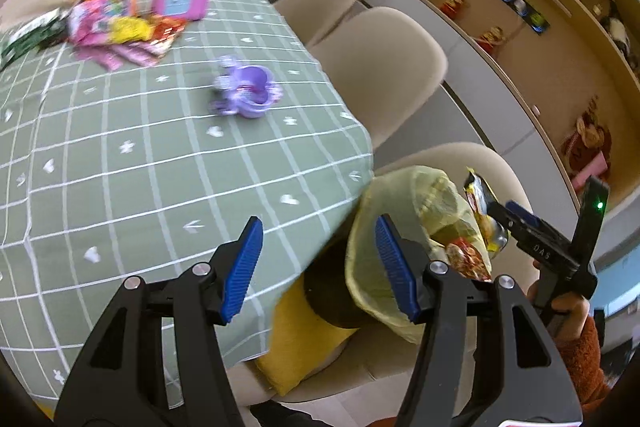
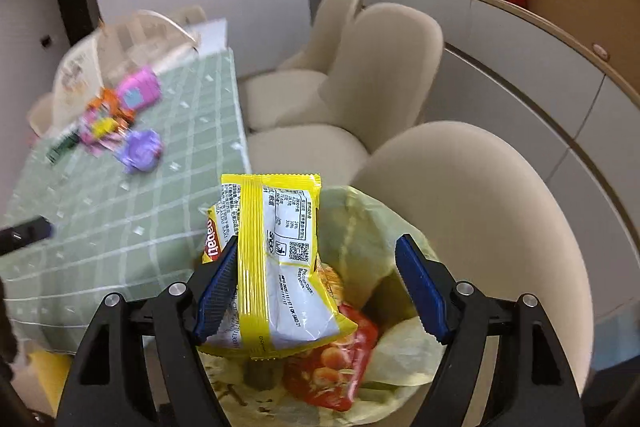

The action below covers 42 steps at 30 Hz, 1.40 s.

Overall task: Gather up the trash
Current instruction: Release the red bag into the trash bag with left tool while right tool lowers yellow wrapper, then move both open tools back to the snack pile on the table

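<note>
Right claw [image 2: 316, 291] jaws spread wide, yellow snack wrapper [image 2: 276, 267] loose between them against the left pad, long axis upright, over the yellow-lined trash bin [image 2: 384, 227] holding a red wrapper [image 2: 340, 367]. Left claw [image 1: 320, 267] partly open, empty, over bench [image 1: 120, 155] edge; purple toy [image 1: 248, 91] and wrapper pile [image 1: 116, 23] lie beyond.

left gripper [image 1: 320, 267] — lower centre of its frame, angled downward, jaws parted with nothing between the pads. right gripper [image 2: 322, 293] — lower centre, jaws spread wide; hand [image 1: 566, 311] at the right edge grips its handle.
</note>
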{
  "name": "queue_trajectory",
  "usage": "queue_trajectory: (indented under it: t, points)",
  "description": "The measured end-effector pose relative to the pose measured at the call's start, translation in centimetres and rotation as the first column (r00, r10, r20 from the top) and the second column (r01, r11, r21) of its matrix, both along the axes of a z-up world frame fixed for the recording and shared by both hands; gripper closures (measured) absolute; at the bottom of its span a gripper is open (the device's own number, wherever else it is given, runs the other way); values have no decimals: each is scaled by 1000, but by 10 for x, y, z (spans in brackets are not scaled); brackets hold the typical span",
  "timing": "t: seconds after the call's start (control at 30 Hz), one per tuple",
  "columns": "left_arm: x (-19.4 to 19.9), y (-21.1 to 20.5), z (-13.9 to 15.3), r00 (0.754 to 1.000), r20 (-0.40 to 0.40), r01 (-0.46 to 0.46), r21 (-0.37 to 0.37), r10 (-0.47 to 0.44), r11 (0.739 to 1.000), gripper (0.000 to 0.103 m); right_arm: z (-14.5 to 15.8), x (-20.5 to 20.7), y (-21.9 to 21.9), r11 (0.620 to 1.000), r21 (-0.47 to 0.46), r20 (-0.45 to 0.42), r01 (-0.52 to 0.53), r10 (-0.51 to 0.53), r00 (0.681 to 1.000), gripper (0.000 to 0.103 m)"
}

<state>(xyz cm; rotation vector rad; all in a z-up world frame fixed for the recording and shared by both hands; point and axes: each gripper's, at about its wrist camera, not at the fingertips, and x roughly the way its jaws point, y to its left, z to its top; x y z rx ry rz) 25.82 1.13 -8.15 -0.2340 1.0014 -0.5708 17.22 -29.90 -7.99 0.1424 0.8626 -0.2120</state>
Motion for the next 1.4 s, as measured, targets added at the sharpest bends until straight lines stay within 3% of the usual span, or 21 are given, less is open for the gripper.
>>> queue_trajectory:
  t: [0.27,0.5,0.63,0.83,1.0,1.27,1.4]
  points:
    - [7,20,-7,999,-17,-47,4,47,999,48,-58,7,5,999,-34,-171,-39,33,985,30]
    - [5,11,-11,999,-26,-26,-4,26,1000,48,-58,-11,8,993,-46,-251,-107,92,964,30]
    - [4,3,-9,1000,-22,-14,-17,14,1000,48,-34,-25,-4,994,63,-161,-89,99,982,30]
    - [4,0,-12,1000,-29,-7,-29,6,1000,47,-3,-33,-17,996,89,29,-20,18,999,30]
    - [8,13,-13,999,-23,-30,-31,29,999,47,8,-16,-8,978,196,77,-68,54,996,30]
    - [40,68,-24,996,-22,-88,9,88,996,47,38,34,72,975,49,142,-215,206,968,30]
    - [69,111,-22,993,23,-115,44,114,992,47,40,80,112,957,78,146,-281,268,952,30]
